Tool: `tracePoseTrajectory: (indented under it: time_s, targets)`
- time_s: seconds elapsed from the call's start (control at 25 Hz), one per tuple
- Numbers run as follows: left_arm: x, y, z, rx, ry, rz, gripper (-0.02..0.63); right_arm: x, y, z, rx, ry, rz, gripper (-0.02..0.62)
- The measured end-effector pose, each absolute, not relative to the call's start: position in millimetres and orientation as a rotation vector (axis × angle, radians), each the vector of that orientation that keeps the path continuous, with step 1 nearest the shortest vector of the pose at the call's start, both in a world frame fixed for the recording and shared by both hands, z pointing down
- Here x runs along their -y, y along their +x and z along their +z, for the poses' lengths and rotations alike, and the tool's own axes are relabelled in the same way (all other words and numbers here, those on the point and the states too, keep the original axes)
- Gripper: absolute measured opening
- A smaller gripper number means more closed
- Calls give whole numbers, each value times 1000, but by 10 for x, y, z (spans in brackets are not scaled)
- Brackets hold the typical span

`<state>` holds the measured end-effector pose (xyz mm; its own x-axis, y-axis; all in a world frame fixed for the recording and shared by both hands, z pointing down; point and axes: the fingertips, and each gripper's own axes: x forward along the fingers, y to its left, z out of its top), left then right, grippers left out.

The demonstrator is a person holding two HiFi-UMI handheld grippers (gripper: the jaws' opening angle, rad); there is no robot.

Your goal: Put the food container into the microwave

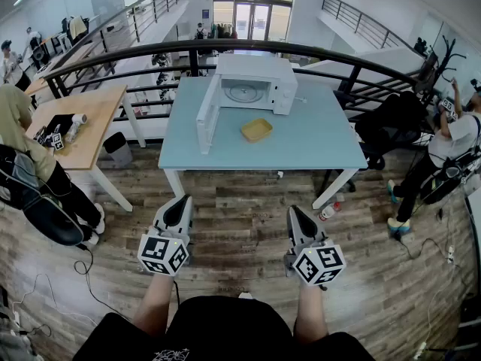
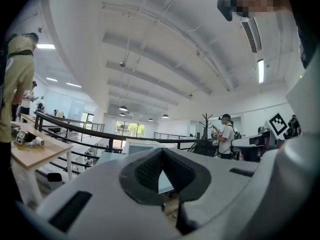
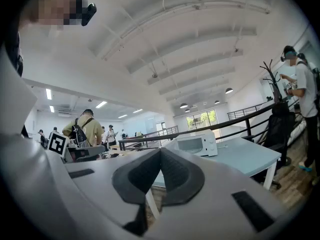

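"Starting nearest, what was entered first?"

"Item 1, left tool (image 1: 180, 200): held low over the plank floor (image 1: 240, 194), marker cube toward the wearer. Its own view showed the jaws closed tip to tip, nothing between them. Item 2, right tool (image 1: 294, 210): level with the first and well apart from it. Its jaws were likewise pressed together and empty."

"And past those?"

"Item 3, small bottle (image 1: 328, 211): lying on the floor near a front leg of the worktop. Item 4, worktop (image 1: 316, 138): pale blue top, white legs, well ahead of both tools."

"Where was the task's thing?"

"Item 5, food container (image 1: 256, 129): yellow, shallow, resting on the worktop near its middle. It sat just in front of the microwave's open mouth and touched neither the oven nor a tool. Item 6, microwave (image 1: 252, 85): white, at the worktop's far edge. Its door (image 1: 208, 115) was swung fully out toward the near side, and the round turntable showed inside."

"Anything farther?"

"Item 7, black railing (image 1: 338, 55): curving behind the worktop. Item 8, wooden desk (image 1: 83, 119): off to the left, carrying other marker-cube devices. Item 9, person in a white shirt (image 1: 451, 138): at the far right, arms raised. Item 10, person with a backpack (image 1: 22, 149): at the left edge beside the desk."
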<state>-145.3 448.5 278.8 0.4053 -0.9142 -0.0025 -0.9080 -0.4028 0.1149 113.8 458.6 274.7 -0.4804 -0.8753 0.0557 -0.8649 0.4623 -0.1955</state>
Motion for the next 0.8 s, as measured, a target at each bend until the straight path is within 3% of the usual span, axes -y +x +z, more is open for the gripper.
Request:
tracePoseTrajectory:
  time_s: [0.8]
  targets:
    - [-4674, -1613, 2751, 1663, 2567, -99, 8, -4820, 930, 2690, -2613, -1509, -336, 8]
